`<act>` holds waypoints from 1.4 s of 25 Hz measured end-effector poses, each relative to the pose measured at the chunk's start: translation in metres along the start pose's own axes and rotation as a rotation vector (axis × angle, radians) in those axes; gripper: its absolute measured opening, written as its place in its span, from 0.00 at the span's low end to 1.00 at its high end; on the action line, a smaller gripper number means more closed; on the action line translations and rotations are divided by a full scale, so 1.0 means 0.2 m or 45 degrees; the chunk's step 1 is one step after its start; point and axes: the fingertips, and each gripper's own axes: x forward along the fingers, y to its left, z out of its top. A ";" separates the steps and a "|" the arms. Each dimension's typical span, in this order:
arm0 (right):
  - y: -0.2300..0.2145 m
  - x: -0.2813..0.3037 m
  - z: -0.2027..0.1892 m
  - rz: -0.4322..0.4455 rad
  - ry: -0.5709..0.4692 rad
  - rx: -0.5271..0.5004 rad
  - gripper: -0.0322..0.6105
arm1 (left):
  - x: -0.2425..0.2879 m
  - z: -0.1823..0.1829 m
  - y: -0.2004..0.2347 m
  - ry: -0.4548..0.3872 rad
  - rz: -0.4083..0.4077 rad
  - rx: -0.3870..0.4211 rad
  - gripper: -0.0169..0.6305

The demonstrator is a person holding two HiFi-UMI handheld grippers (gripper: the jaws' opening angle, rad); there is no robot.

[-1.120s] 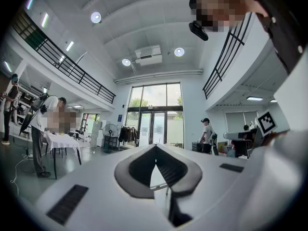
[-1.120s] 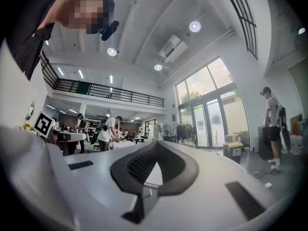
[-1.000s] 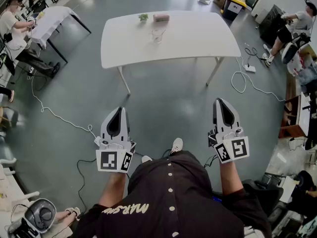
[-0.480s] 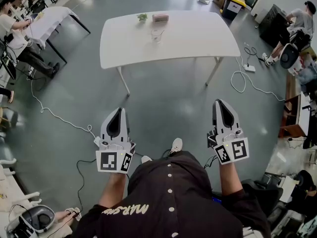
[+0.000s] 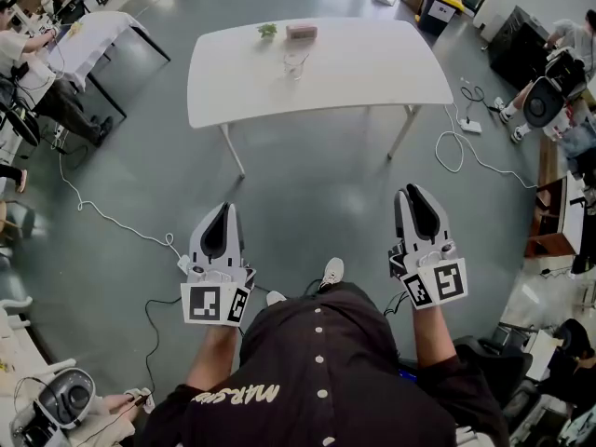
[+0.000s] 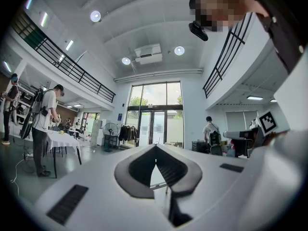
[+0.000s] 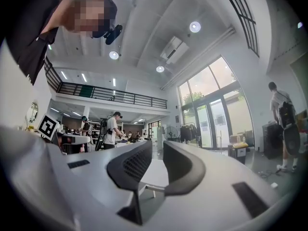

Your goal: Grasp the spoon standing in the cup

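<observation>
Standing in clear cup [image 5: 296, 66] on far side of white table [image 5: 372, 68], spoon [image 5: 296, 59] points handle-up, long axis near vertical. Both grippers well short of table: left gripper [image 5: 223, 207] jaws closed, empty; right gripper [image 5: 415, 192] jaws just opening, nothing between.

White table [image 5: 372, 68], upper centre of frame, stands on grey floor [image 5: 307, 194]. Along its upper edge: small green item [image 5: 268, 32], pinkish box [image 5: 302, 33]. Just below them: clear cup [image 5: 296, 66].
</observation>
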 end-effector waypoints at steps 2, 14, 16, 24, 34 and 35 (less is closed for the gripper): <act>0.00 0.00 -0.01 0.012 0.004 0.002 0.16 | 0.00 0.00 -0.01 0.000 0.002 0.000 0.04; -0.05 0.04 -0.04 0.036 0.038 0.026 0.37 | 0.05 -0.02 -0.05 0.015 0.004 0.004 0.04; -0.08 0.04 -0.04 0.036 0.037 0.032 0.37 | 0.07 -0.02 -0.07 0.019 0.007 0.008 0.04; -0.22 0.08 -0.06 0.103 0.056 -0.049 0.37 | 0.20 -0.04 -0.20 0.023 0.047 0.021 0.04; -0.43 0.19 -0.07 0.184 0.059 -0.016 0.37 | 0.30 -0.08 -0.38 0.031 0.134 -0.023 0.04; -0.43 0.19 -0.07 0.189 0.061 -0.009 0.37 | 0.30 -0.08 -0.38 0.037 0.138 -0.020 0.04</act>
